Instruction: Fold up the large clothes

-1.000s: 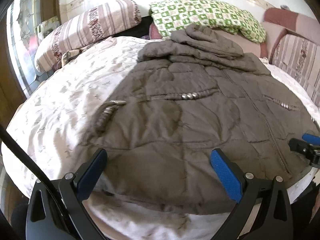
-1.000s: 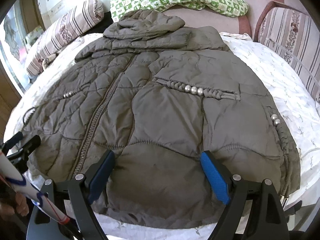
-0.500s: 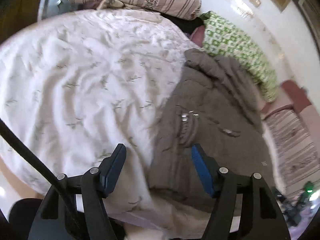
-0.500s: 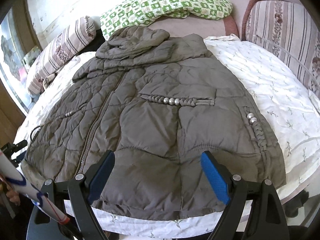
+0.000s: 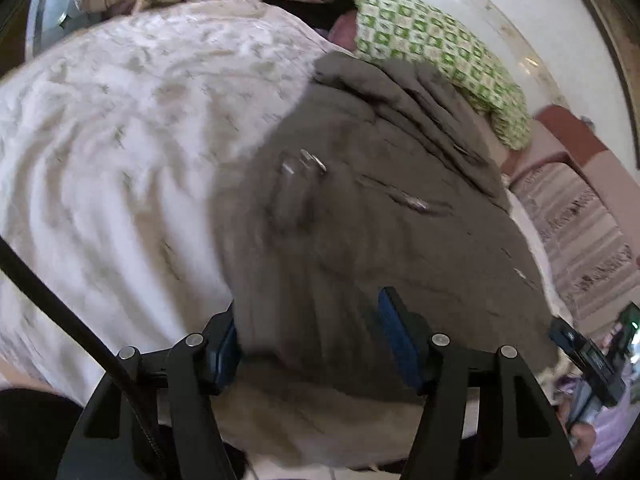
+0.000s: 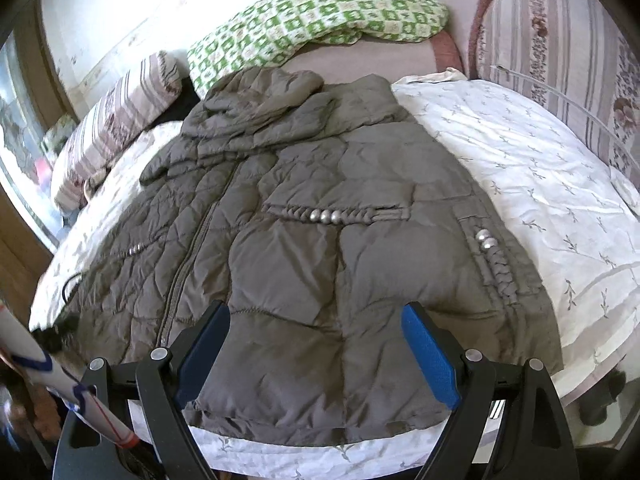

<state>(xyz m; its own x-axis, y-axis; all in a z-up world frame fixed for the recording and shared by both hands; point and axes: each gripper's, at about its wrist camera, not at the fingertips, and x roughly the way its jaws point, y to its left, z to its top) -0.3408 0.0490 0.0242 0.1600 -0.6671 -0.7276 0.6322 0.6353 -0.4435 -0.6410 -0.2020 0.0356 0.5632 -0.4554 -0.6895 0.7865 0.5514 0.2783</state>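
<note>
A: Which step is shown?
B: The jacket (image 6: 320, 248) is spread along the bed's (image 6: 540, 184) near edge; its left hem corner is straddled by the spread left gripper (image 5: 308, 344).
A: And next?
B: Closure is required; the right gripper (image 6: 316, 348) hovers spread.

Grey-brown quilted coat (image 6: 320, 216) spread flat on white patterned bedsheet (image 6: 532, 184), hood toward green checked pillow (image 6: 320, 20). Right gripper (image 6: 316, 356) over hem, blue-padded fingers (image 6: 426, 356) spread wide, gripping nothing. Striped pillow (image 6: 120, 120) far left.
</note>
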